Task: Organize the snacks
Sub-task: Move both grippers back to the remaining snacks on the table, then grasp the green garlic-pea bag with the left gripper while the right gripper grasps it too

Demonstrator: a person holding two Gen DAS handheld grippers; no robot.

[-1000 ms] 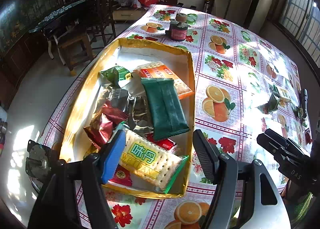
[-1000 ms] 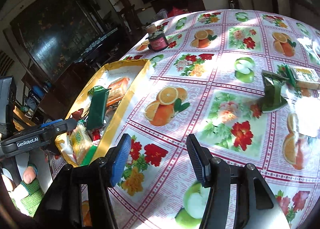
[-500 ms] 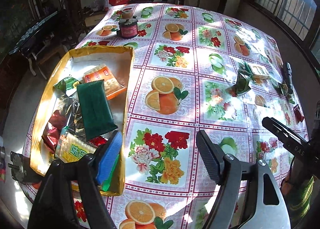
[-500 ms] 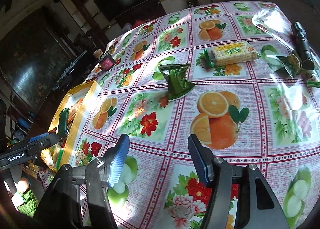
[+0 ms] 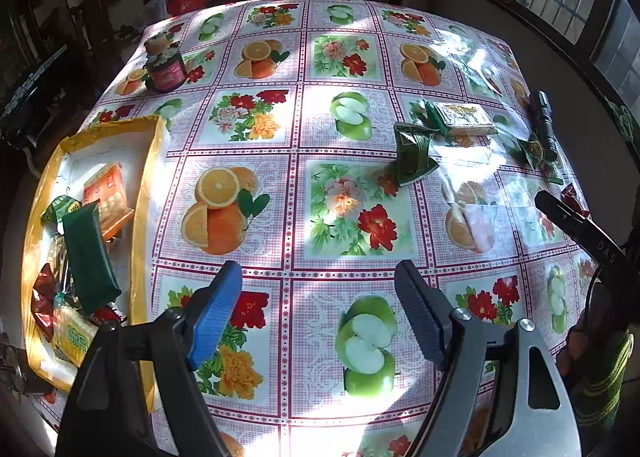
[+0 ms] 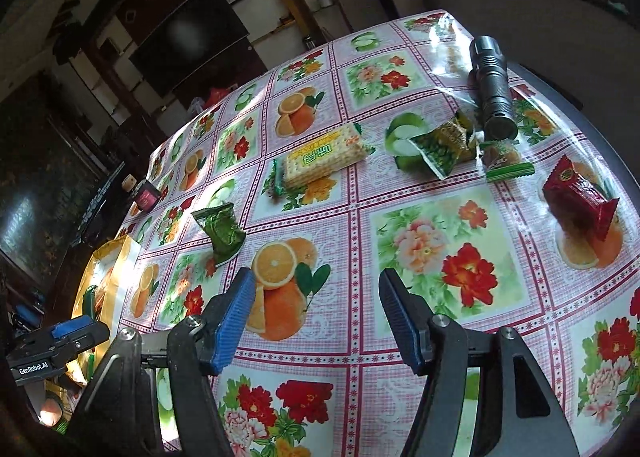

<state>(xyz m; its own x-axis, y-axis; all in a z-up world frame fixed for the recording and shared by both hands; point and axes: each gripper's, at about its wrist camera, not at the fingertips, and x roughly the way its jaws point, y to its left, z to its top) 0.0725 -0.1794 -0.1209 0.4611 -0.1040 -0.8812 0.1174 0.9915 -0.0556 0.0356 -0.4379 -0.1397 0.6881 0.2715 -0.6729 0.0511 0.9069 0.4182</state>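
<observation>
A yellow-rimmed box (image 5: 149,193) at the table's left holds several snack packs, among them a dark green pack (image 5: 88,253) and an orange cracker pack (image 5: 106,197). Loose snacks lie on the right of the table: a green pouch (image 5: 412,155) (image 6: 221,231), a cracker pack (image 5: 464,120) (image 6: 324,155), a green packet (image 6: 440,147), a small candy (image 6: 505,161) and a red packet (image 6: 578,197). My left gripper (image 5: 320,309) is open and empty above the tablecloth, right of the box. My right gripper (image 6: 318,321) is open and empty, short of the loose snacks.
A black flashlight (image 6: 492,85) (image 5: 544,123) lies at the table's far right edge beside the snacks. A dark red jar (image 5: 165,71) (image 6: 146,195) stands at the far left. The floral tablecloth (image 5: 344,201) covers the table. Dark furniture stands beyond the table.
Both grippers have swung right, away from the box and toward the loose snacks. The left gripper, earlier over the box's near end, is now over bare tablecloth. Both stayed open.
</observation>
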